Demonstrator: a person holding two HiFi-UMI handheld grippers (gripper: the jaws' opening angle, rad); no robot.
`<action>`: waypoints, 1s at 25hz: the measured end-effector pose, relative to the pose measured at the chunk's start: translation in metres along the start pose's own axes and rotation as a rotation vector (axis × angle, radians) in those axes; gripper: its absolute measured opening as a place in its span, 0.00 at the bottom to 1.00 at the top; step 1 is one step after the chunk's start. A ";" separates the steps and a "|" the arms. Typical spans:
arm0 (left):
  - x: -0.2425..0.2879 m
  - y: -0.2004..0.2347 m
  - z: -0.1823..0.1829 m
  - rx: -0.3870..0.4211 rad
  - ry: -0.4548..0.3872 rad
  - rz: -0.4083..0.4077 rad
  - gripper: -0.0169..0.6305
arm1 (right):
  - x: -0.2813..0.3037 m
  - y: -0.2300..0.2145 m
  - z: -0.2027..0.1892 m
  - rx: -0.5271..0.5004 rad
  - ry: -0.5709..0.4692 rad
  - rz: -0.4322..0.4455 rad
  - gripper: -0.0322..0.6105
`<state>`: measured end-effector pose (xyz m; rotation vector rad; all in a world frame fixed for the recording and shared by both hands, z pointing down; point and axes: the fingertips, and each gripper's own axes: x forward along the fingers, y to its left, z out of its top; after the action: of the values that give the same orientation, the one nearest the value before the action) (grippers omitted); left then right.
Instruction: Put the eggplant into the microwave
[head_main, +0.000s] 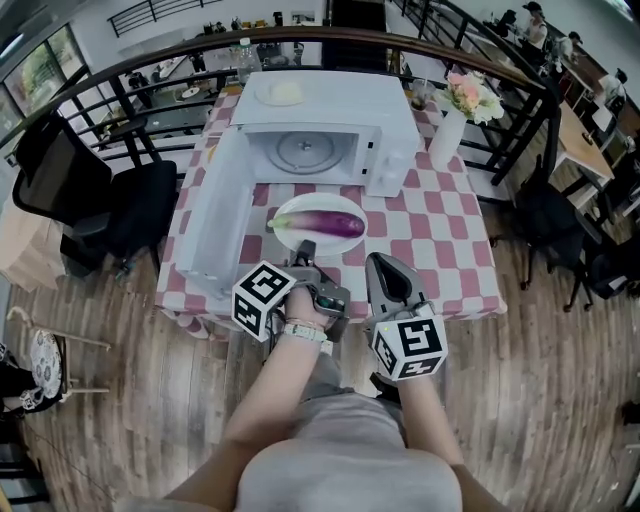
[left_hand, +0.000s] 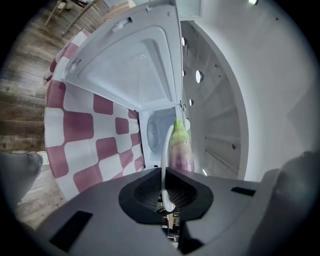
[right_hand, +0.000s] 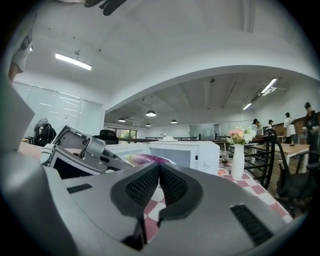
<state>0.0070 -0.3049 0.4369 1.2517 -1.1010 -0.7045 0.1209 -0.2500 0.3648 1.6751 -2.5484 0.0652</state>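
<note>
The eggplant (head_main: 325, 223) is found lying on a white plate (head_main: 291, 209) near the front edge of the desk (head_main: 440, 232), before the microwave (head_main: 330, 115). The plate's rim is clamped by the left gripper (head_main: 306, 249); the right gripper (head_main: 374, 260) is closed and empty.

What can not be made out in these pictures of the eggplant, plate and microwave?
- Head view: the pale item on top of the microwave is too washed out to name.
- Left gripper view: the plate shows edge-on only, so its face is unseen.
- Right gripper view: the right gripper's own body covers most of the eggplant.
</note>
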 end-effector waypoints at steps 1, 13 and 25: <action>0.008 -0.001 0.004 0.001 -0.002 0.003 0.05 | 0.009 -0.002 0.000 -0.004 0.004 0.005 0.09; 0.097 -0.006 0.049 -0.013 -0.030 0.024 0.05 | 0.106 -0.030 -0.003 -0.023 0.041 0.057 0.09; 0.173 0.009 0.086 -0.026 -0.048 0.047 0.05 | 0.177 -0.052 -0.024 -0.022 0.073 0.098 0.09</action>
<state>-0.0121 -0.4904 0.4861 1.1887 -1.1530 -0.7145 0.1004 -0.4302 0.4055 1.5111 -2.5657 0.1036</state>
